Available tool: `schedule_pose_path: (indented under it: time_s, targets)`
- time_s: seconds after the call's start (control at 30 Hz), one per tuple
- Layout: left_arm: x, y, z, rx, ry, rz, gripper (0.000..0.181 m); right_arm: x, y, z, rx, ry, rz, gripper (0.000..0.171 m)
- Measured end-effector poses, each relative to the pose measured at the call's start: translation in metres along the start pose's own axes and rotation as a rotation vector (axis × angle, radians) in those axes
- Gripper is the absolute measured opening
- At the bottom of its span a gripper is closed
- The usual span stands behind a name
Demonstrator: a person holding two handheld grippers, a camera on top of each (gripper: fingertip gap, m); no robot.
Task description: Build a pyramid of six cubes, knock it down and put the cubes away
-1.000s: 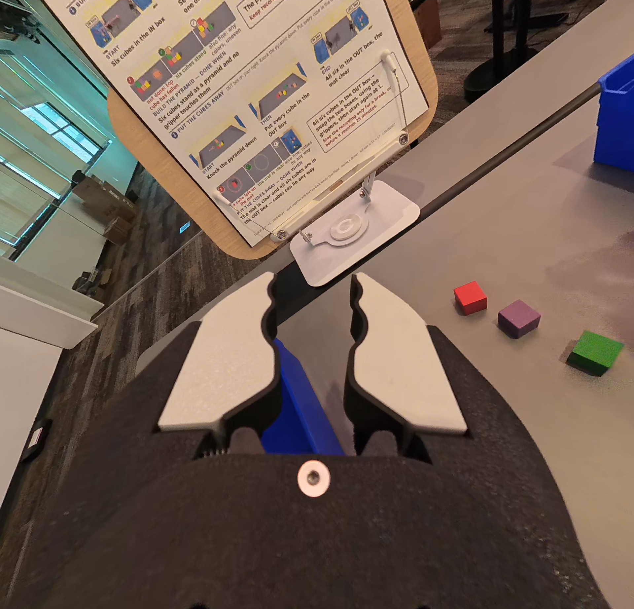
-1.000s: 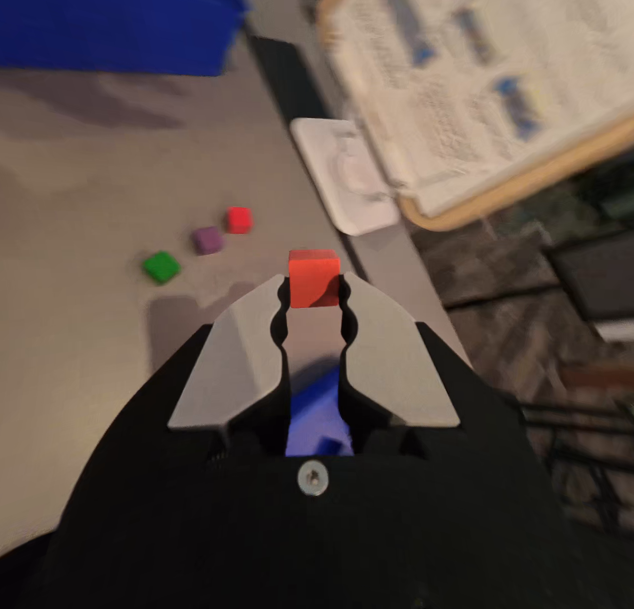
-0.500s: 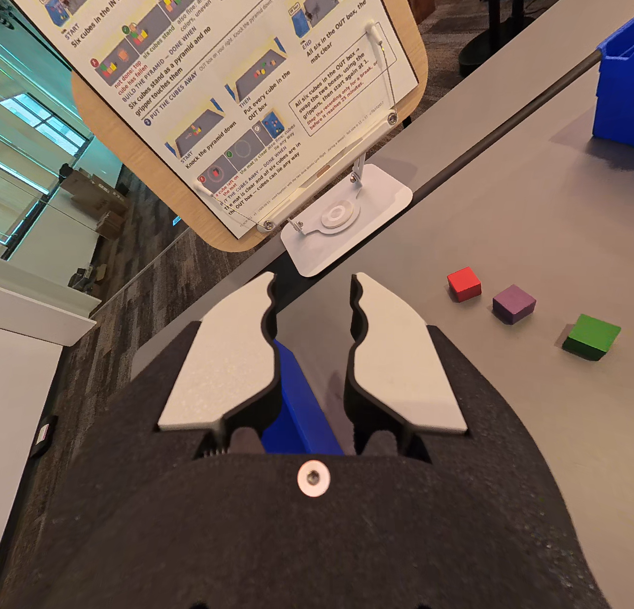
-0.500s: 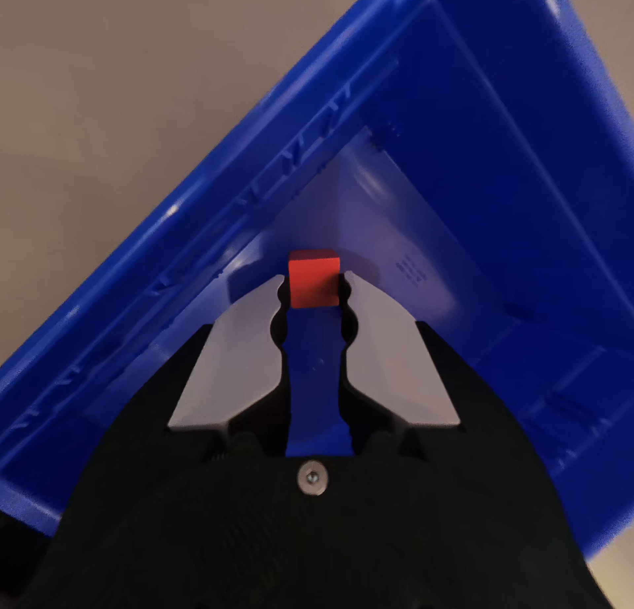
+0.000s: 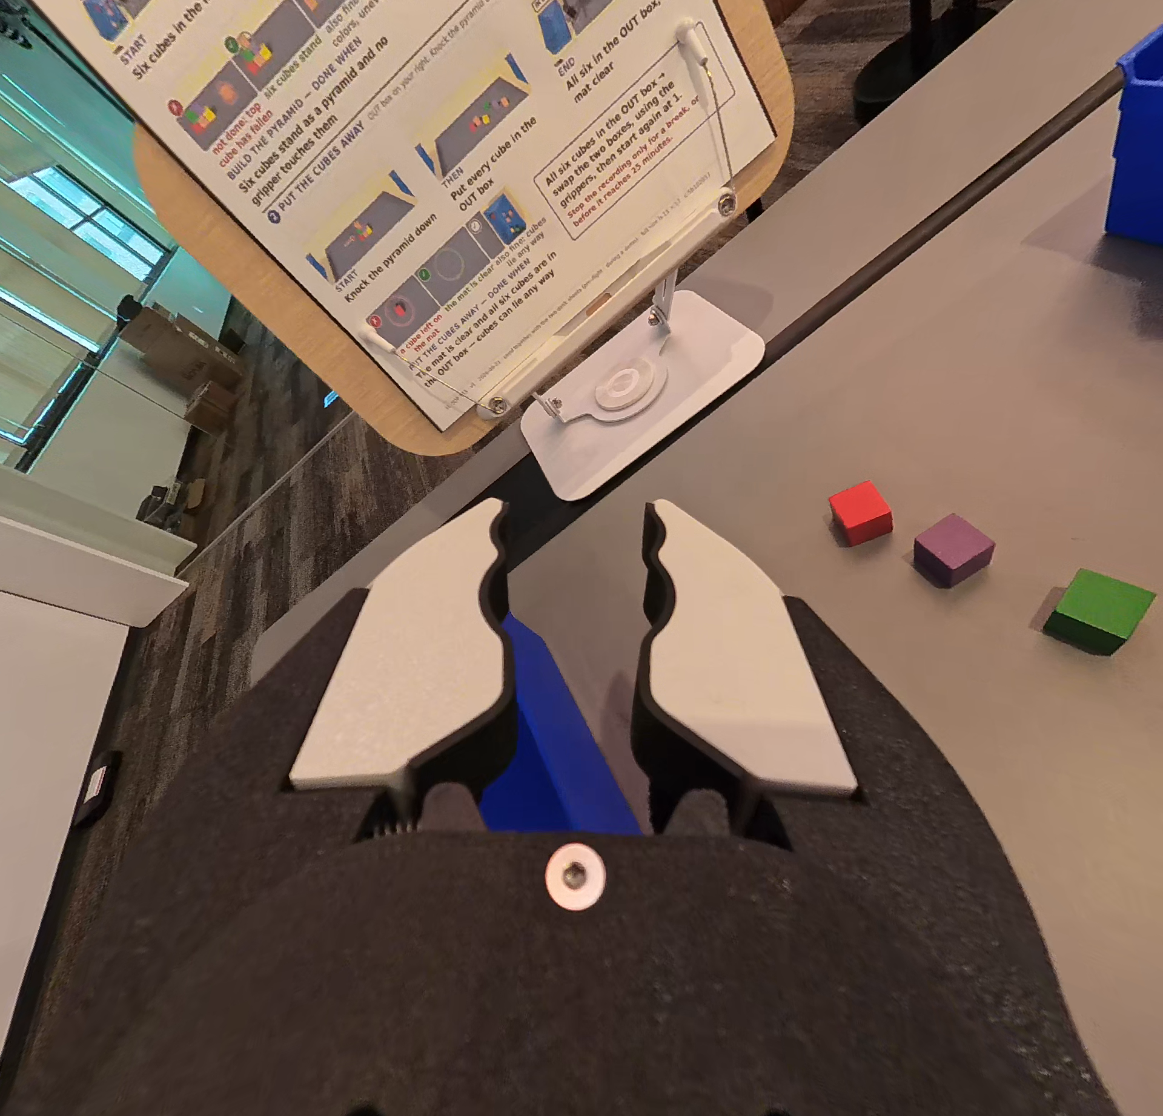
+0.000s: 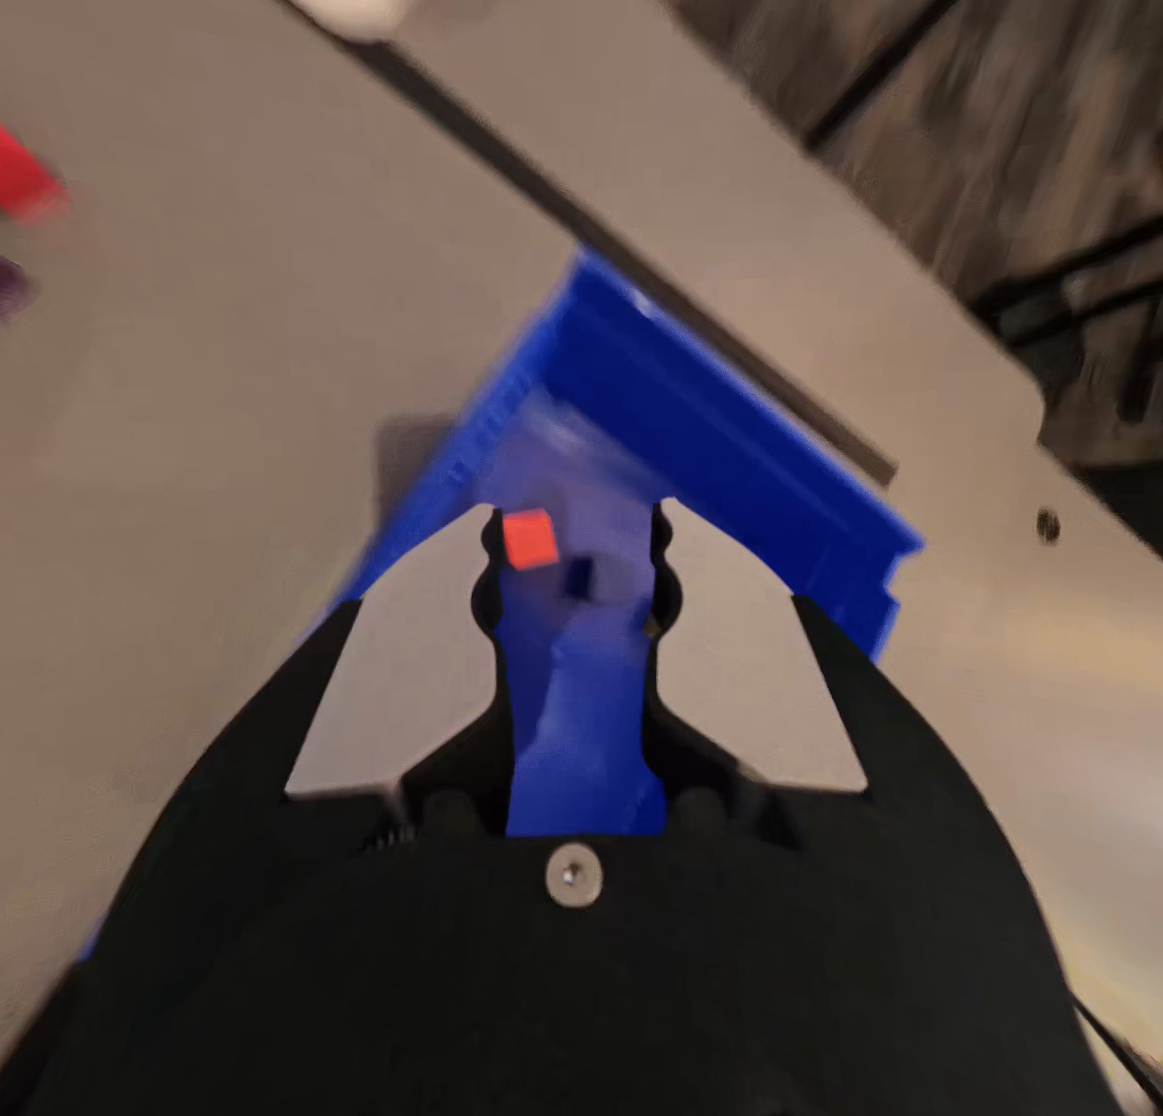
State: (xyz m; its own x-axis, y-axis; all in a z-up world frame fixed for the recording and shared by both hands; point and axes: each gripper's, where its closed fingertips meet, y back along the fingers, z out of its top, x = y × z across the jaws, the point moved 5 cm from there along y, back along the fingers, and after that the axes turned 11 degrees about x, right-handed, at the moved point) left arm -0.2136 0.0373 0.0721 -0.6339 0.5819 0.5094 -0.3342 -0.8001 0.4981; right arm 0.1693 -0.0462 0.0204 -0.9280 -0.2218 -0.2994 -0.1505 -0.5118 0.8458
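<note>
My right gripper (image 6: 573,510) is open above a blue box (image 6: 724,406). An orange-red cube (image 6: 530,538) is loose inside the box, seen between the fingertips close to the left one, with no pad pressing on it. The view is blurred. My left gripper (image 5: 573,507) is open and empty, hovering over the grey mat (image 5: 881,394), with the edge of another blue box (image 5: 554,740) under its fingers. A red cube (image 5: 861,512), a purple cube (image 5: 953,548) and a green cube (image 5: 1100,609) lie in a row on the mat to its right.
An instruction board (image 5: 440,142) on a white stand (image 5: 642,387) stands at the table's far edge, ahead of my left gripper. The right-hand blue box (image 5: 1139,161) shows at the right edge of the left wrist view. Floor lies beyond the table edge. Spacing between my two grippers at the tips: around 40 centimetres.
My right gripper carried the orange-red cube over the blue box, then opened; the cube left the grasp and dropped into the box. My left gripper has drifted only slightly.
</note>
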Motion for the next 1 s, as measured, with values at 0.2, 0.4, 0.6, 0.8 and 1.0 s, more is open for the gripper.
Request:
schedule_pose_path:
  time_s: [0.2,0.4,0.6,0.8,1.0]
  targets:
    - [0.007,0.001,-0.003,0.01,0.014,0.002,0.04,0.167,0.048,0.05,-0.38,0.656,0.533,0.052]
    - [0.01,0.003,-0.004,0.009,0.022,0.001,0.04,0.241,-0.022,0.042,-0.102,0.931,0.514,0.042]
    - [0.009,0.004,-0.003,0.006,0.015,-0.004,0.04,0.256,-0.059,0.037,0.006,0.971,0.481,0.045]
    - [0.006,0.002,-0.003,0.016,-0.002,-0.008,0.04,0.252,-0.078,0.034,0.078,0.946,0.454,0.04]
    - [0.002,0.0,-0.003,0.025,-0.02,-0.006,0.04,0.248,-0.065,0.035,0.084,0.946,0.455,0.029]
